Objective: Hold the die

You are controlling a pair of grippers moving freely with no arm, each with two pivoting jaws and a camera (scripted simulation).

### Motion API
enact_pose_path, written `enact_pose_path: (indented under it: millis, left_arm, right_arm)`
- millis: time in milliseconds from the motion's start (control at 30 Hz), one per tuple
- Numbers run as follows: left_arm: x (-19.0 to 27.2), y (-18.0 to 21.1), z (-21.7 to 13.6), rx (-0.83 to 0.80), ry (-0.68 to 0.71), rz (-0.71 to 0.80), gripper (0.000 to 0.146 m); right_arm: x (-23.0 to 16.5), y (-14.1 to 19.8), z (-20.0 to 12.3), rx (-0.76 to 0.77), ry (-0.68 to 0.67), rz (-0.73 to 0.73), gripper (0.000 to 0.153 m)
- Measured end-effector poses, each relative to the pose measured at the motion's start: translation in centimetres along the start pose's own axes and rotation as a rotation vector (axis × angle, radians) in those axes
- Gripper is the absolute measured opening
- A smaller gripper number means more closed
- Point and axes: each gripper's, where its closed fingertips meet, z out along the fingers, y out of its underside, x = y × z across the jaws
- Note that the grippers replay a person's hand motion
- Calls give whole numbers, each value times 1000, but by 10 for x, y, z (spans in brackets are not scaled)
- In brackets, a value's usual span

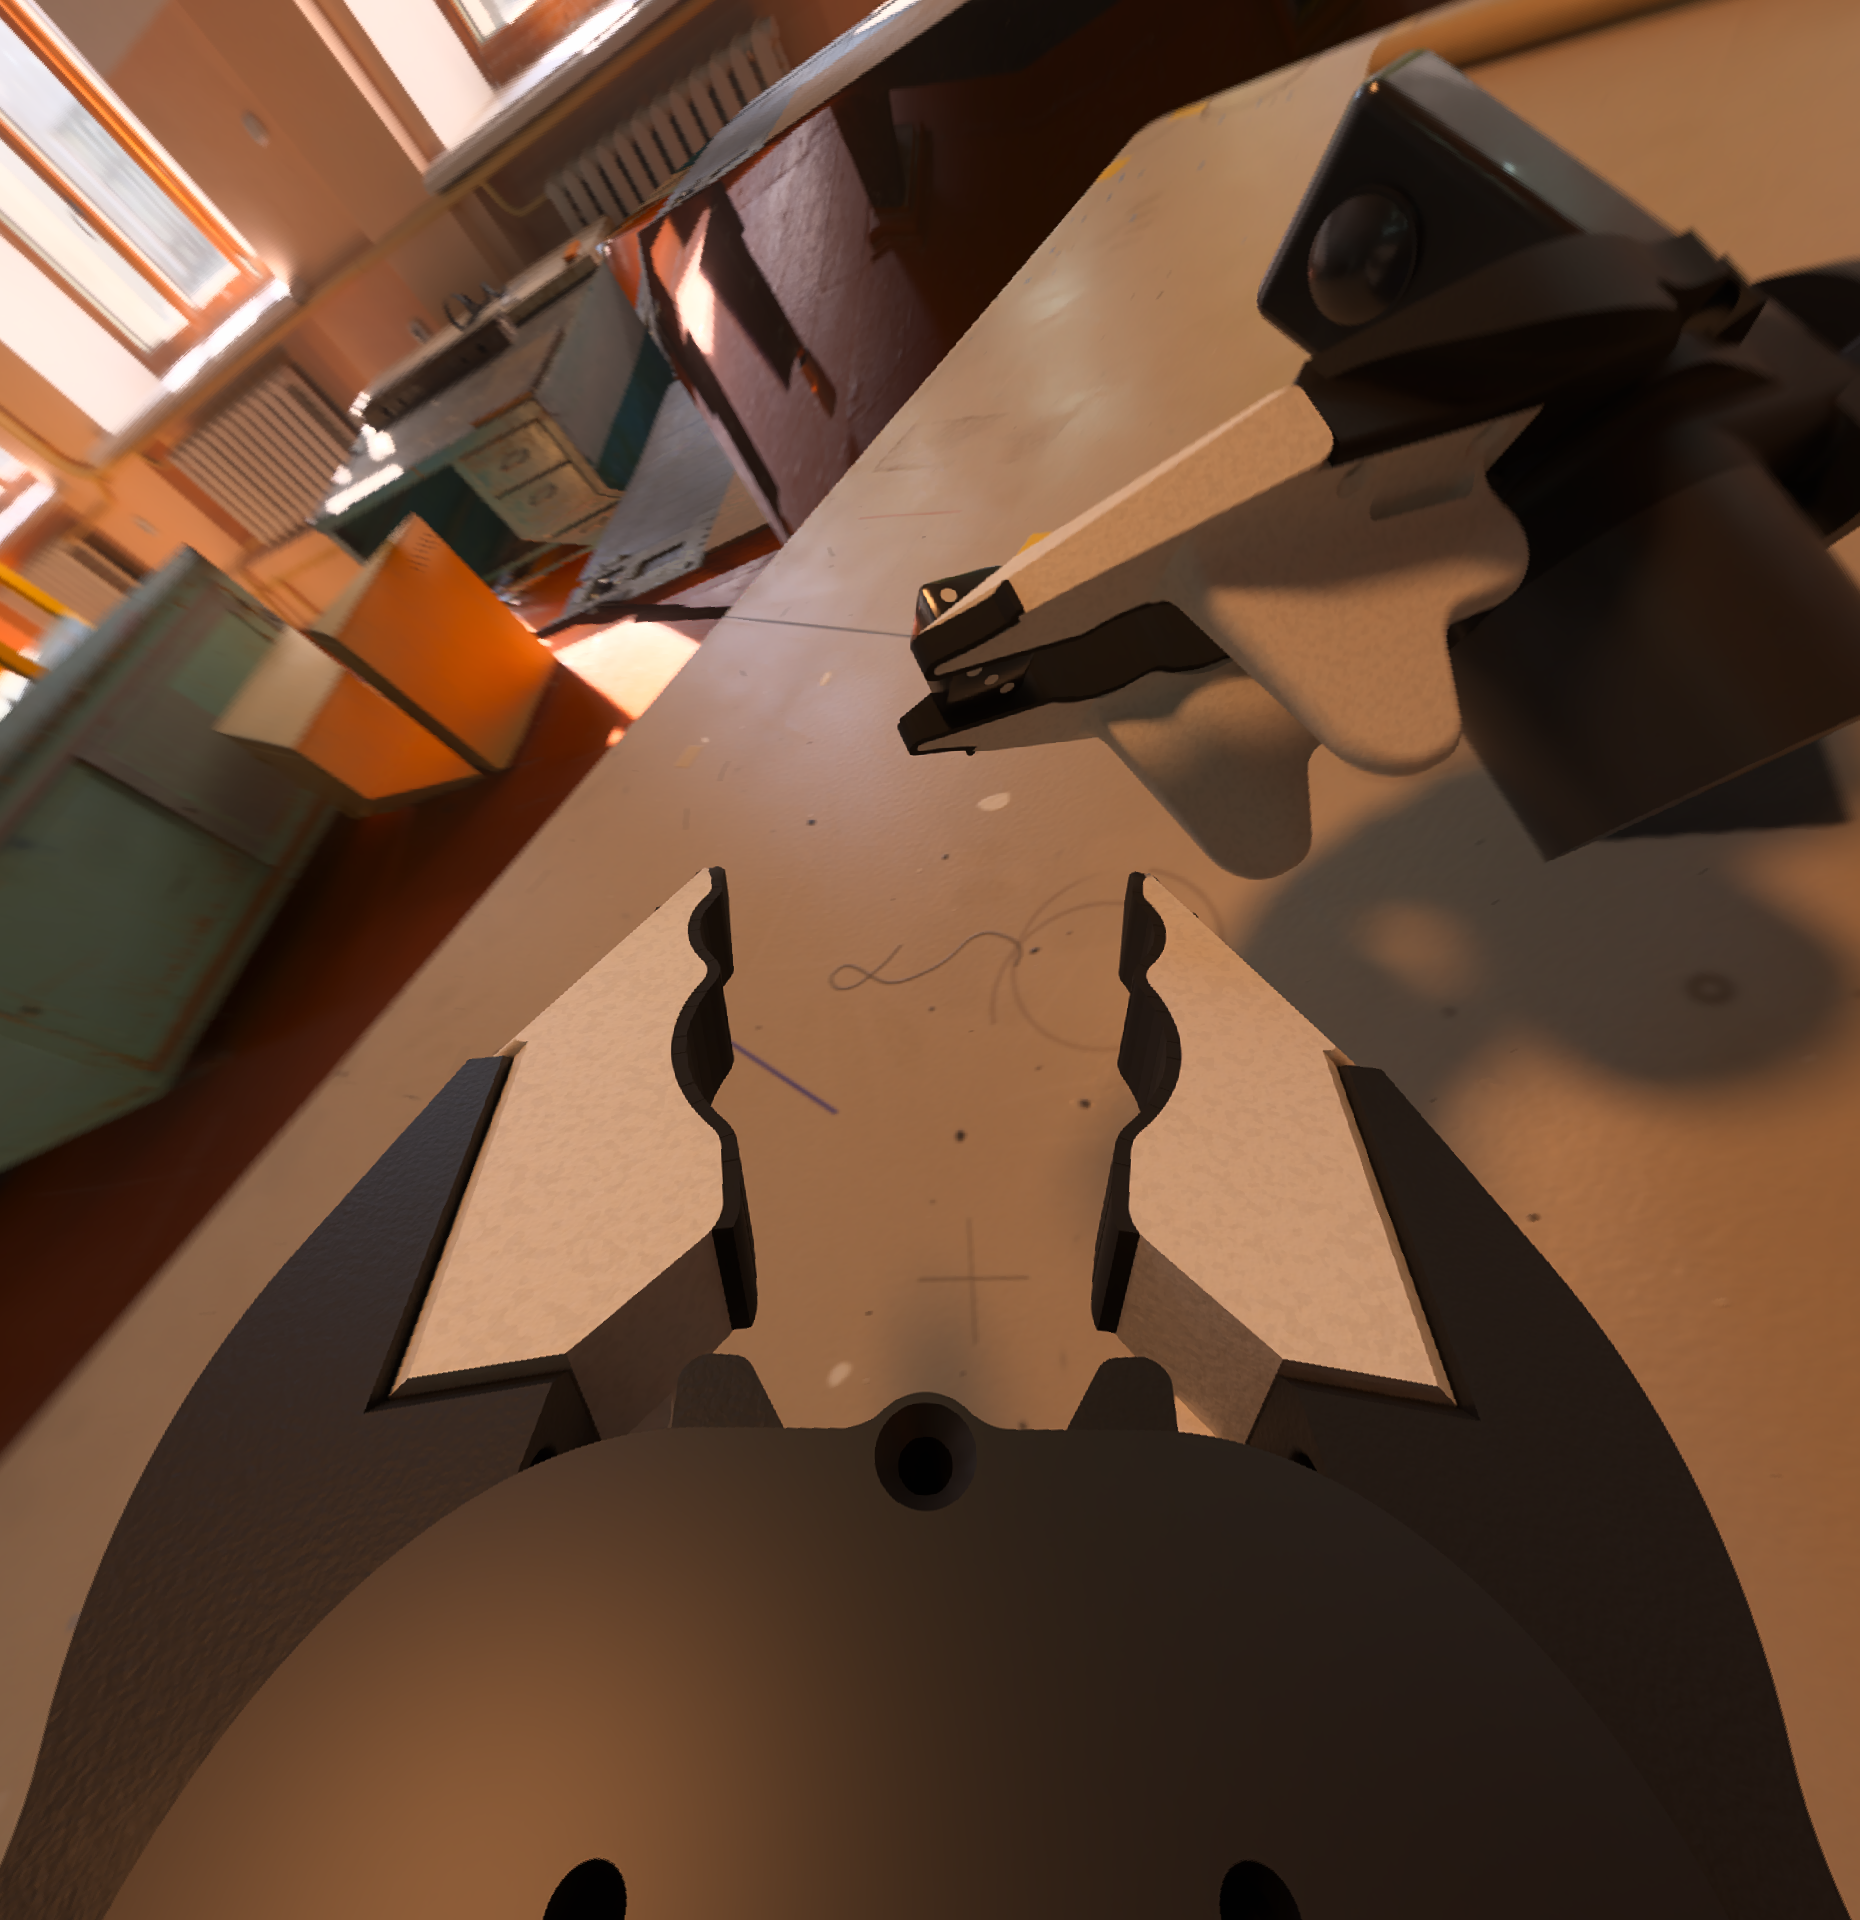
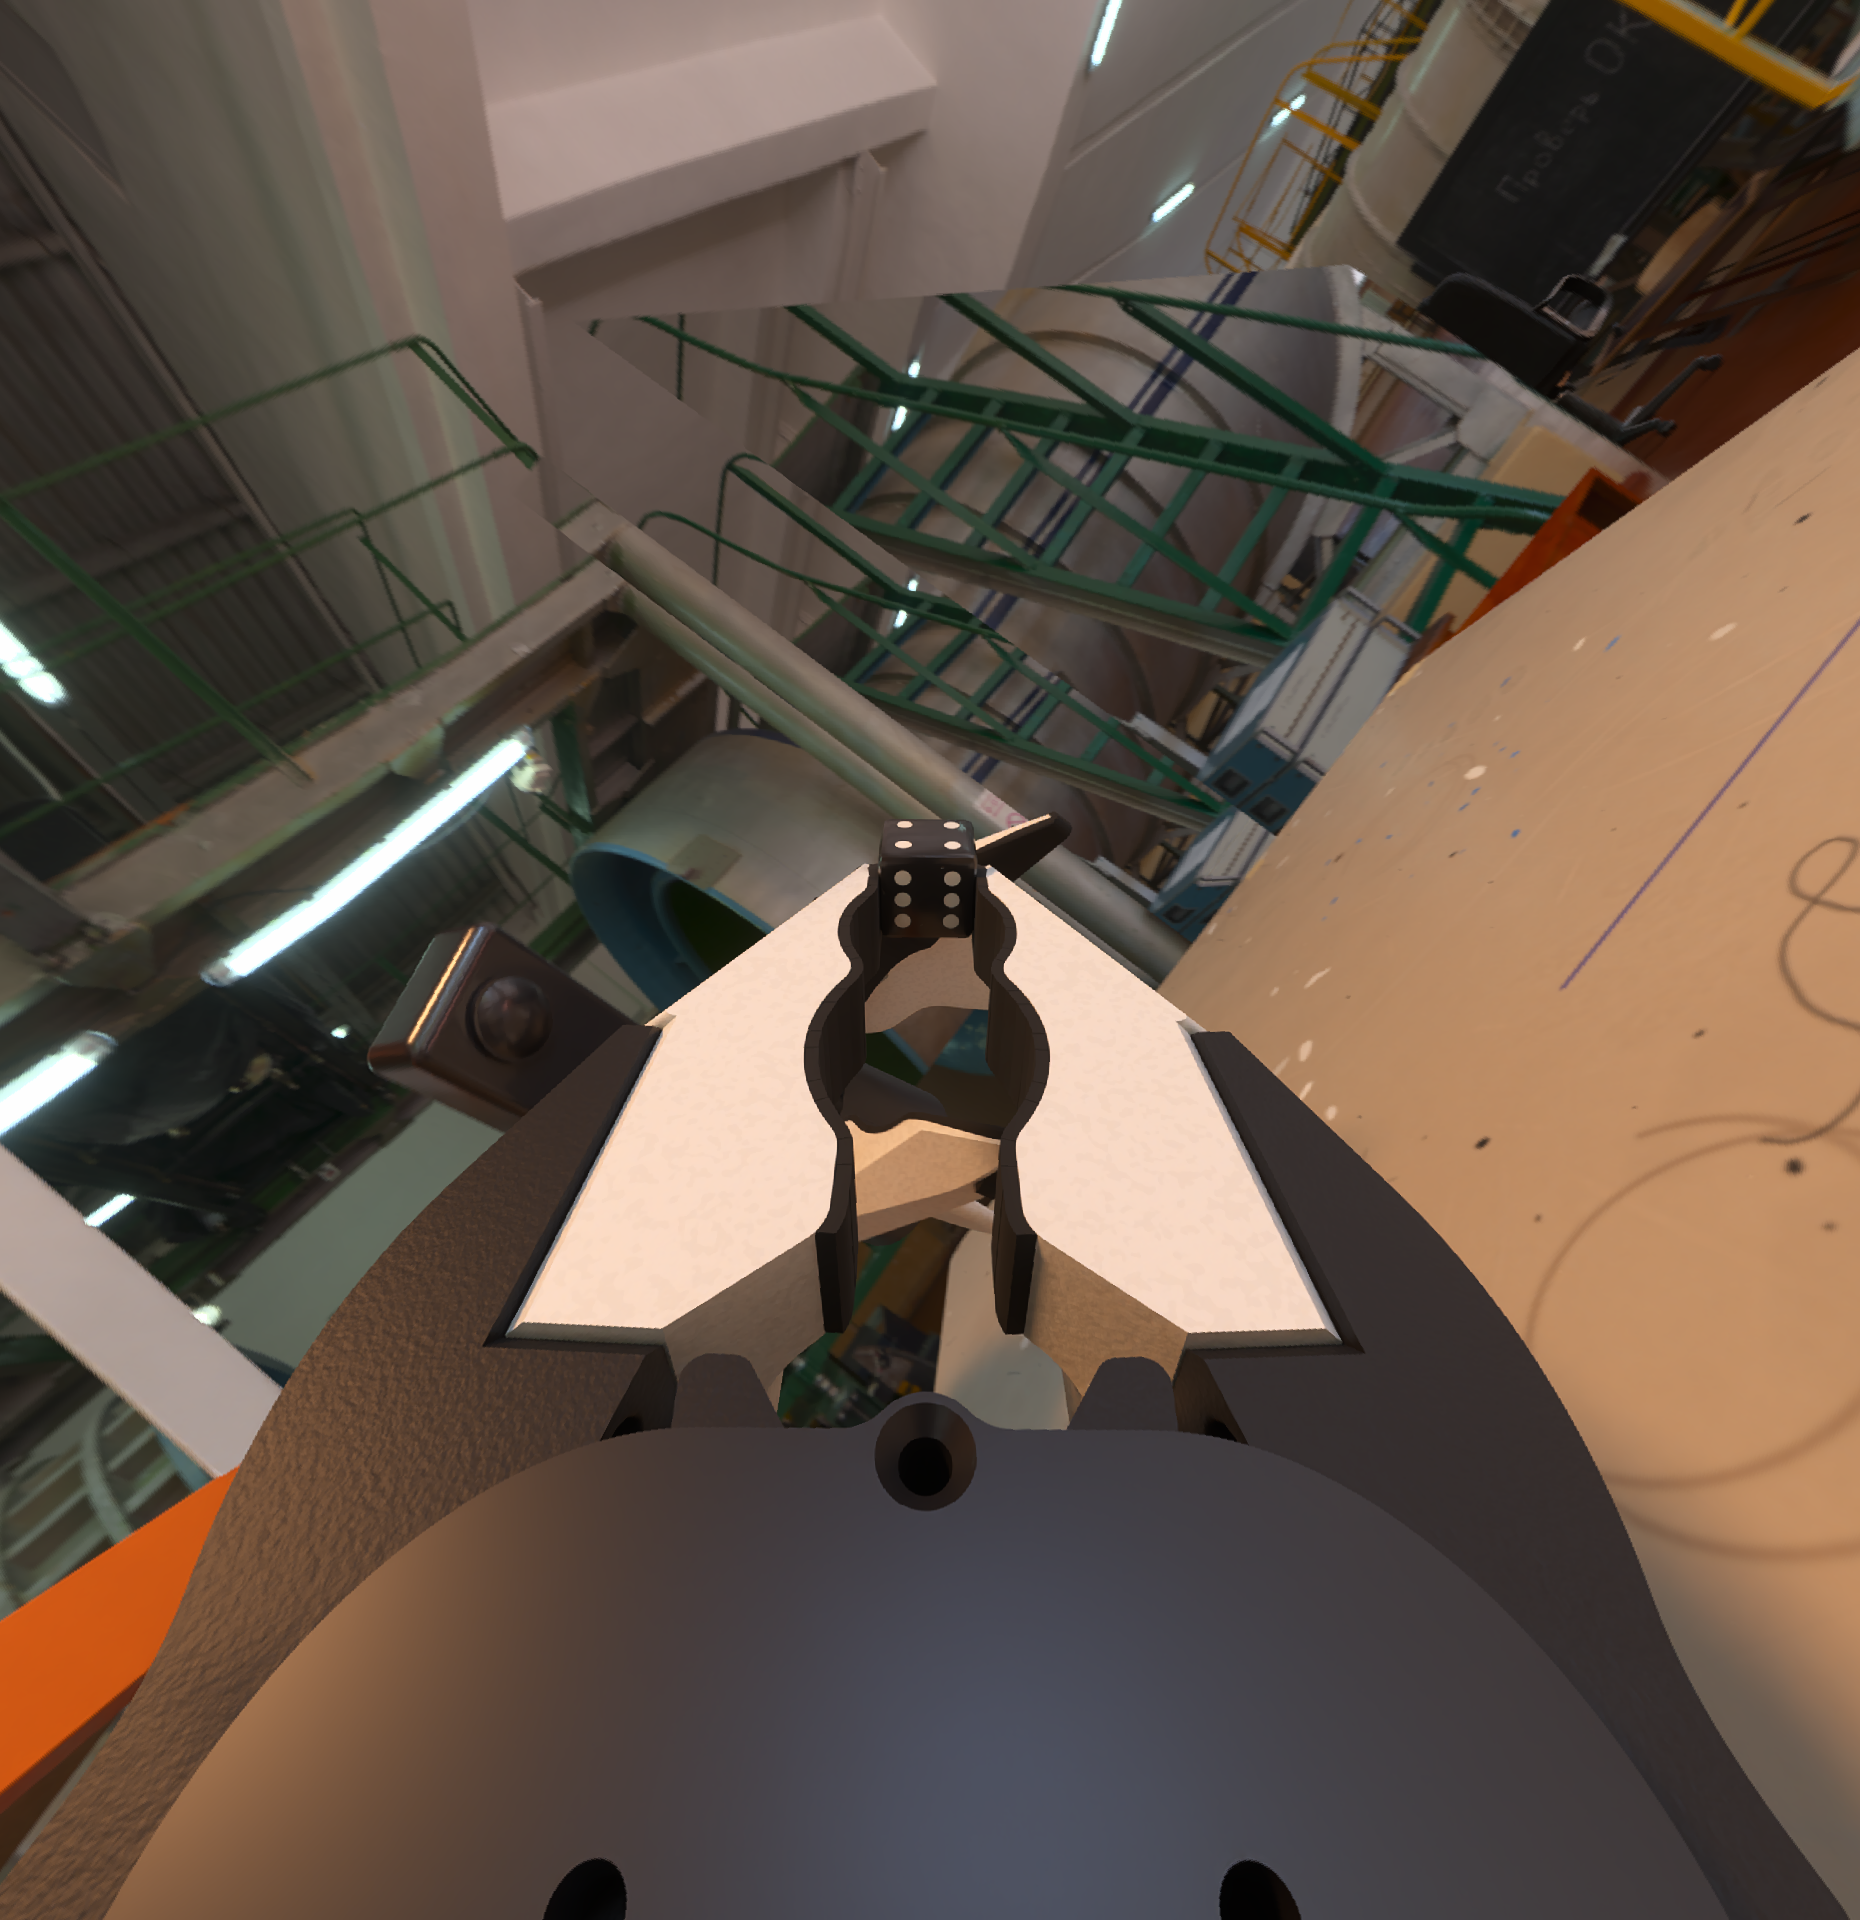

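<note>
The die point(image 2: 926, 878) is a small black cube with white pips. My right gripper point(image 2: 926, 894) is shut on it at the fingertips and holds it above the table. In the left wrist view the right gripper point(image 1: 952, 665) shows at the upper right, with the die point(image 1: 976, 681) pinched between its black tips. My left gripper point(image 1: 926, 914) is open and empty, pointing over the table, lower than and short of the right gripper. Part of the left gripper point(image 2: 490, 1013) shows behind my right fingers in the right wrist view.
The beige table point(image 1: 905, 1195) has pen scribbles, a circle and specks. Its left edge drops to a red floor with green cabinets point(image 1: 105, 894) and an orange box point(image 1: 438, 644). In the right wrist view the table point(image 2: 1580, 935) lies at right, with green railings behind.
</note>
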Motion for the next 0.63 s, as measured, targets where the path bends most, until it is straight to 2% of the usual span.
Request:
enact_pose_path:
  millis: [67,200,467,633]
  left_arm:
    - [-1,-2,-1,-4,-17,37,76]
    - [2,-11,-5,82,82,-127,75]
    - [-8,-33,-24,165,-2,18,75]
    - [-14,-43,-34,239,-8,55,75]
  right_arm:
    - [-2,-1,0,9,-22,19,16]
    - [-5,-3,0,-2,-6,-4,16]
    - [-30,-4,9,7,-112,-38,16]
    - [-44,-6,17,31,-107,-107,16]
